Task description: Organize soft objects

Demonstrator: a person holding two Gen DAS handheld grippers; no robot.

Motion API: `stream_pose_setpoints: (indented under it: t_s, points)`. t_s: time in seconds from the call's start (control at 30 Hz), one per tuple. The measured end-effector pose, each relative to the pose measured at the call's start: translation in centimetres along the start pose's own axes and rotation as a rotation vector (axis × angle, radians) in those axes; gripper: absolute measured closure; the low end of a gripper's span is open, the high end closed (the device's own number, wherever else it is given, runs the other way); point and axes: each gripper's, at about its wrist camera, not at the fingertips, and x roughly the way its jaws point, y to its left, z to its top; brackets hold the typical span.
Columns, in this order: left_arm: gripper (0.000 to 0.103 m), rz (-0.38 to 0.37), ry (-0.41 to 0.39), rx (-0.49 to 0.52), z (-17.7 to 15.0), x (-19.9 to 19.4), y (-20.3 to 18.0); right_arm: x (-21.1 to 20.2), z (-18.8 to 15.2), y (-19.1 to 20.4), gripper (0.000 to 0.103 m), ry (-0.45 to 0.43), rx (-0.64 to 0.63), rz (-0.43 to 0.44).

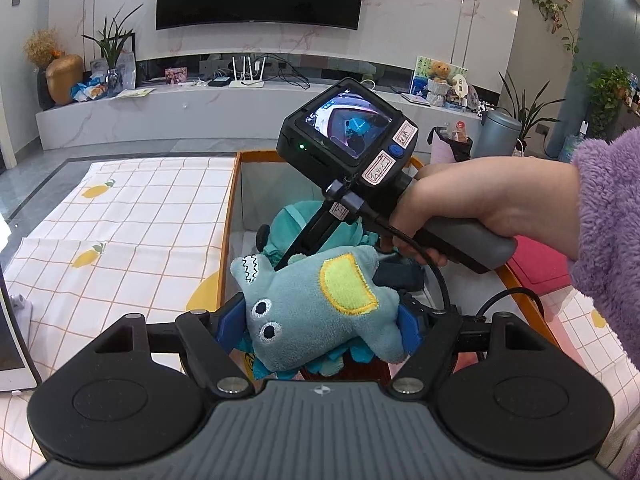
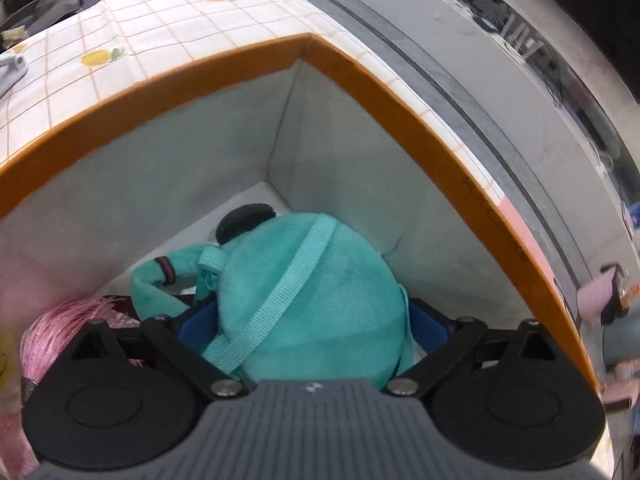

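Note:
My left gripper (image 1: 320, 322) is shut on a grey-blue plush toy (image 1: 316, 308) with a yellow patch and stitched eyes, held above the orange-rimmed storage box (image 1: 227, 216). A hand (image 1: 480, 200) in a purple fleece sleeve brings the right gripper down into the box. In the right wrist view, my right gripper (image 2: 314, 330) stands wide inside the box (image 2: 360, 76), its blue pads either side of a teal plush bag (image 2: 312, 280) with a strap. The bag rests in the box, and the right pad shows a small gap. A pink tasselled item (image 2: 60, 328) lies at the left.
A white cloth (image 1: 140, 208) with an orange grid and lemon prints covers the surface around the box. A white flat device (image 1: 12, 340) lies at the left edge, and a pink cushion (image 1: 536, 264) sits right of the box. A black round piece (image 2: 244, 216) lies behind the bag.

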Motion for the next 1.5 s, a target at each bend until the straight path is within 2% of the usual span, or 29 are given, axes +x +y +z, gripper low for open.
stream_pose_setpoints:
  t_s: [0.07, 0.2, 0.33, 0.47, 0.63, 0.73, 0.87, 1.03, 1.13, 1.23, 1.37, 1.5]
  points:
    - [0.017, 0.005, -0.004, -0.001, -0.1, -0.1, -0.1, -1.2, -0.1, 0.0, 0.006, -0.018, 0.006, -0.002]
    - [0.017, 0.023, -0.013, -0.005, 0.2, -0.5, -0.2, -4.3, 0.0, -0.6, 0.003, -0.129, 0.024, 0.028]
    - [0.017, 0.037, -0.005, 0.003, 0.7, -0.3, -0.6, -6.5, 0.1, -1.7, 0.003, -0.114, 0.124, 0.011]
    - [0.017, 0.028, 0.019, 0.013, 1.4, 0.8, -1.7, -10.6, -2.2, -2.7, 0.003, -0.173, 0.186, 0.009]
    - [0.017, 0.011, 0.005, 0.014, 1.8, 1.1, -2.8, -16.2, -8.5, -5.1, 0.003, -0.274, 0.270, -0.098]
    - [0.017, 0.005, -0.012, 0.031, 2.0, 1.8, -3.6, -19.0, -13.6, -6.0, 0.003, -0.284, 0.332, -0.183]
    - [0.017, 0.052, 0.068, 0.132, 2.1, 4.6, -5.4, -20.9, -20.3, -5.3, 0.003, -0.297, 0.396, -0.168]
    - [0.016, 0.070, 0.153, 0.136, 1.9, 7.1, -6.3, -20.8, -25.8, -3.3, 0.002, -0.276, 0.459, -0.199]
    - [0.013, 0.091, 0.192, 0.134, 1.8, 7.4, -6.7, -20.5, -26.7, -3.0, 0.003, -0.244, 0.476, -0.178]
    - [0.009, 0.109, 0.163, 0.123, 1.7, 6.7, -6.9, -20.9, -26.8, -3.0, 0.003, -0.249, 0.485, -0.160]
    - [0.006, 0.091, 0.122, 0.106, 1.8, 5.9, -7.2, -21.9, -26.8, -3.0, 0.002, -0.266, 0.494, -0.163]
    - [0.000, 0.092, 0.087, 0.146, 2.2, 5.1, -7.8, -23.3, -27.2, -2.3, 0.003, -0.292, 0.496, -0.150]
